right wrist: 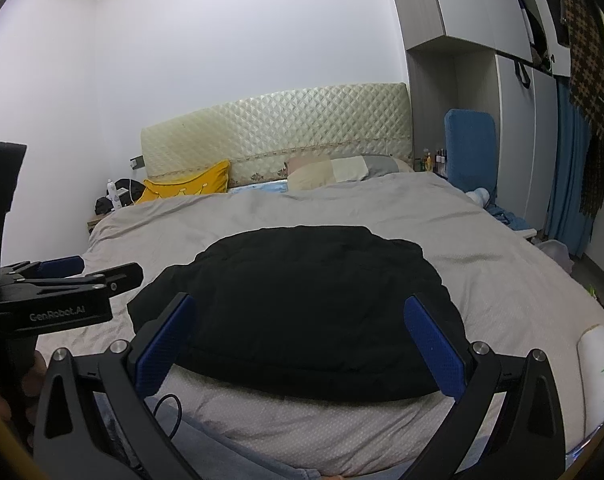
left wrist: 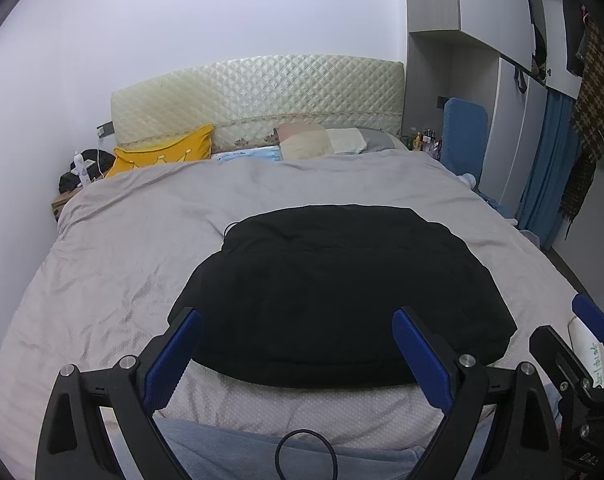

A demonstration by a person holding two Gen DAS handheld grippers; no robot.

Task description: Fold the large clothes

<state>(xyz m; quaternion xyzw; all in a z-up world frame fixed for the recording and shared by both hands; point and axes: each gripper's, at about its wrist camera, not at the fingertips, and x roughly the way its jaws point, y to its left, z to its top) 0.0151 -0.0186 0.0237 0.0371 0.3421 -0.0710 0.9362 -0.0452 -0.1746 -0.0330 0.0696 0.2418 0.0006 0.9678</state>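
Note:
A large black garment (left wrist: 342, 292) lies folded in a thick rounded bundle on the grey bed cover (left wrist: 113, 280), near the foot of the bed. It also shows in the right wrist view (right wrist: 302, 308). My left gripper (left wrist: 295, 316) is open and empty, its blue pads held just above the garment's near edge. My right gripper (right wrist: 299, 304) is open and empty too, held above the same near edge. The right gripper's body shows at the right edge of the left wrist view, and the left gripper's body at the left of the right wrist view.
A quilted cream headboard (left wrist: 257, 96), a yellow pillow (left wrist: 161, 154) and a patchwork pillow (left wrist: 326, 142) stand at the far end. A nightstand with clutter (left wrist: 81, 172) is far left. Wardrobe, blue curtain (left wrist: 550, 168) and hanging clothes are right. A black cable (left wrist: 306, 456) loops near me.

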